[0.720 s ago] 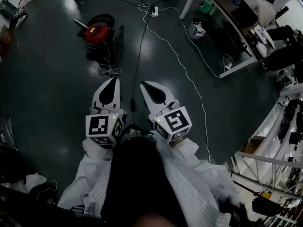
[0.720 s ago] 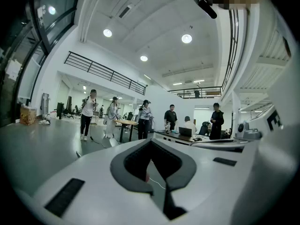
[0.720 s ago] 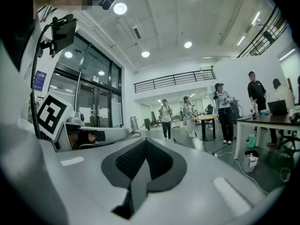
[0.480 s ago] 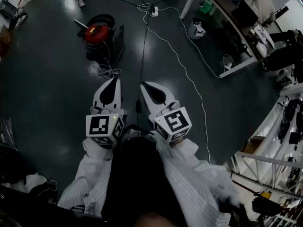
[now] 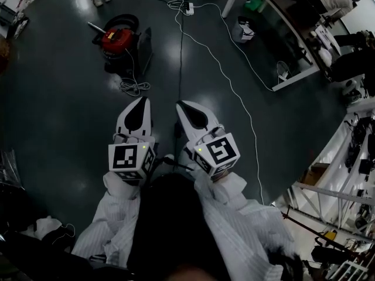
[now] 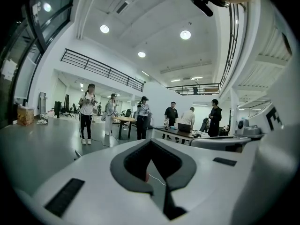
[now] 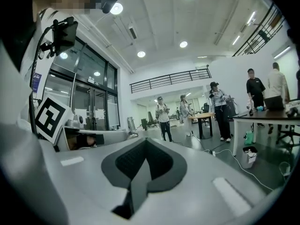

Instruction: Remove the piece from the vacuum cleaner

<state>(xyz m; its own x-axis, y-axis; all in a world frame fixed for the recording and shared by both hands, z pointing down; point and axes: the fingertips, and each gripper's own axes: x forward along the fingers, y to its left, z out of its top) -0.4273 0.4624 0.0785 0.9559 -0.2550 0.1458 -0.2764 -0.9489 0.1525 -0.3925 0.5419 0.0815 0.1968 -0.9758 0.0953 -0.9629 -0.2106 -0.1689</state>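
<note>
The vacuum cleaner [image 5: 119, 40], a red and black canister, stands on the dark floor at the upper left of the head view. Its white cord [image 5: 133, 87] lies coiled beside it. My left gripper [image 5: 140, 100] and right gripper [image 5: 181, 105] are held side by side in front of my body, well short of the vacuum and pointing out over the floor. Both are shut with nothing between the jaws. The left gripper view [image 6: 151, 142] and the right gripper view [image 7: 146, 139] look level across a large hall, past closed jaws.
A long white cable [image 5: 234, 92] runs across the floor from a power strip [image 5: 188, 7]. A white table [image 5: 275, 25] with a small bin [image 5: 243, 31] beside it stands at the upper right. Racks crowd the right edge. Several people [image 6: 88, 111] stand farther off in the hall.
Both grippers keep the same shut pose. The floor scene, with the vacuum, has slid slightly toward the top of the head view.
</note>
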